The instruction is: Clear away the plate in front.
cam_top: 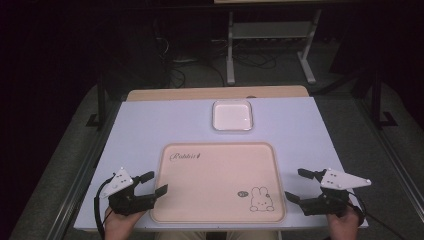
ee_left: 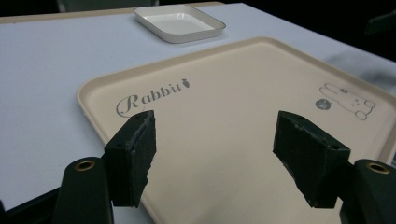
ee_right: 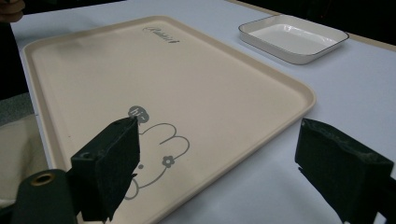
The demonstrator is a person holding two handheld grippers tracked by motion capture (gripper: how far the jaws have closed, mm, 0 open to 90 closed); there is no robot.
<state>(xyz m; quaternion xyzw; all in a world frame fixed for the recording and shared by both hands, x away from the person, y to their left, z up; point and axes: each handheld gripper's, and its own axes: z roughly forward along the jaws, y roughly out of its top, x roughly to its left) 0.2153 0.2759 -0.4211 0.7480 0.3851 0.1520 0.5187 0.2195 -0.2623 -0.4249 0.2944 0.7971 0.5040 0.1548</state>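
Note:
A beige tray point(cam_top: 218, 150) with a rabbit drawing and the word "Rabbit" lies at the table's front middle; it holds nothing. My left gripper point(cam_top: 154, 183) stands open at the tray's left front corner, its jaws wide apart over the tray point(ee_left: 224, 121) with nothing between them. At the tray's right front corner my right gripper point(cam_top: 296, 185) is open too, one jaw over the tray point(ee_right: 116, 74) near the rabbit drawing, the other over the bare table. Beyond the tray sits a small white square dish point(cam_top: 232, 115), also seen as the dish point(ee_left: 180, 22) and the dish point(ee_right: 293, 37), with nothing in it.
The white tabletop point(cam_top: 150, 125) has a wooden strip along its far edge. Dark floor, cables and a metal stand leg point(cam_top: 230, 50) lie beyond the table. A person's hands hold both grippers at the near edge.

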